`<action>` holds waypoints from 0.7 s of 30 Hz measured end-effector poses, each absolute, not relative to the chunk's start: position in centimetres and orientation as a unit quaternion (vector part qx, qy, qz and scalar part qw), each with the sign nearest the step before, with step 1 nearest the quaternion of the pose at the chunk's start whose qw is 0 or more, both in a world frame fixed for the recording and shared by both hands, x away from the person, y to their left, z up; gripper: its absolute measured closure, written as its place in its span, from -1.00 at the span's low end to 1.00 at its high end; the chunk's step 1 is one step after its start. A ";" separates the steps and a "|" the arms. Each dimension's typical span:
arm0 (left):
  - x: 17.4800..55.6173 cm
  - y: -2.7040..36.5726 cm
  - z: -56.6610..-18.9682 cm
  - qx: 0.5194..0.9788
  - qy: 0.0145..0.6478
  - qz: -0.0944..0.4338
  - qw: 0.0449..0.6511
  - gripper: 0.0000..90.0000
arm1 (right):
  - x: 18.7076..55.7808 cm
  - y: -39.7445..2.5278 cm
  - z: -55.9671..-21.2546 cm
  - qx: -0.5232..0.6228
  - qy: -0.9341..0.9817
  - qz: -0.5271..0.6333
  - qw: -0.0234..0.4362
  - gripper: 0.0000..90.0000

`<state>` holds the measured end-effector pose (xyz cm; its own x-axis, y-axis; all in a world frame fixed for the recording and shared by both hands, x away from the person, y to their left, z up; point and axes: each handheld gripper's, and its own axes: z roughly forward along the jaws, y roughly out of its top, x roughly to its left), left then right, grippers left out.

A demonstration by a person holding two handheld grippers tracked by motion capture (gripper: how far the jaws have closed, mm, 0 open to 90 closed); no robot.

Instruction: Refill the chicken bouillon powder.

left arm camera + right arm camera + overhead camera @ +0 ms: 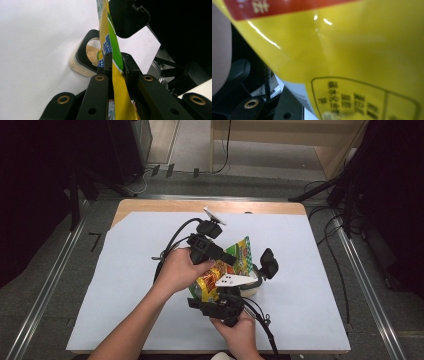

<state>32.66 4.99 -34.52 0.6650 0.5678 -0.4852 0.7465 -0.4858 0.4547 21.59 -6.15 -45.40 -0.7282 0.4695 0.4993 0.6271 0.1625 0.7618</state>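
A yellow and green snack bag hangs tilted over the middle of the table. My left gripper is shut on the bag's upper edge, which stands pinched between the jaws. Just beyond it sits a pale container with a black rim and brown granules inside. The container's black lid is flipped up. My right gripper comes from the near side and holds the bag's lower end. The bag's yellow foil presses close to its camera and hides the fingertips.
White paper covers the wooden table. Black cables trail from both grippers across the paper. Metal rails run along both sides, and dark stands are at the far corners.
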 end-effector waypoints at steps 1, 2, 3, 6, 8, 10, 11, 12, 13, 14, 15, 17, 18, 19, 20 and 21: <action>32.6 5.1 -34.5 0.852 0.385 -0.134 0.328 0.87 | 21.6 -6.1 -45.5 -0.357 -0.761 -0.537 0.071 0.51; 32.6 5.2 -34.5 0.851 0.386 -0.135 0.329 0.86 | 21.6 -6.1 -45.6 -0.355 -0.764 -0.535 0.069 0.50; 32.6 5.3 -34.6 0.851 0.386 -0.135 0.328 0.86 | 21.6 -6.1 -45.7 -0.350 -0.767 -0.534 0.065 0.50; 32.4 5.3 -34.8 0.851 0.386 -0.135 0.329 0.84 | 21.5 -6.1 -46.1 -0.339 -0.772 -0.535 0.056 0.50; 32.4 5.2 -34.8 0.852 0.383 -0.135 0.330 0.84 | 21.5 -6.1 -46.3 -0.337 -0.773 -0.535 0.053 0.51; 32.2 5.0 -34.6 0.852 0.382 -0.132 0.332 0.84 | 21.4 -6.1 -46.1 -0.341 -0.768 -0.539 0.060 0.51; 32.2 4.9 -34.4 0.851 0.385 -0.131 0.334 0.84 | 21.4 -6.1 -46.0 -0.342 -0.765 -0.542 0.065 0.51; 32.3 4.7 -34.3 0.849 0.390 -0.134 0.330 0.84 | 21.4 -6.3 -45.6 -0.346 -0.756 -0.551 0.076 0.52; 32.4 4.6 -34.3 0.849 0.392 -0.136 0.327 0.84 | 21.5 -6.3 -45.3 -0.348 -0.749 -0.557 0.088 0.51; 32.8 4.5 -34.2 0.848 0.396 -0.143 0.321 0.84 | 21.6 -6.4 -45.0 -0.350 -0.745 -0.560 0.094 0.51; 33.0 4.3 -34.1 0.847 0.401 -0.146 0.317 0.84 | 21.7 -6.5 -44.8 -0.353 -0.740 -0.563 0.102 0.51; 33.5 3.7 -34.1 0.851 0.405 -0.148 0.299 0.85 | 22.0 -6.7 -44.8 -0.362 -0.730 -0.566 0.122 0.47; 33.6 3.5 -34.0 0.852 0.406 -0.149 0.295 0.84 | 22.1 -6.7 -44.8 -0.365 -0.725 -0.570 0.127 0.45; 33.7 3.3 -33.8 0.854 0.404 -0.147 0.292 0.84 | 22.1 -6.8 -44.8 -0.368 -0.719 -0.575 0.130 0.42; 33.8 3.1 -33.6 0.856 0.404 -0.144 0.290 0.84 | 22.2 -6.8 -44.7 -0.369 -0.716 -0.578 0.133 0.37; 33.8 3.0 -33.5 0.857 0.404 -0.144 0.287 0.85 | 22.2 -6.9 -44.6 -0.372 -0.711 -0.581 0.137 0.35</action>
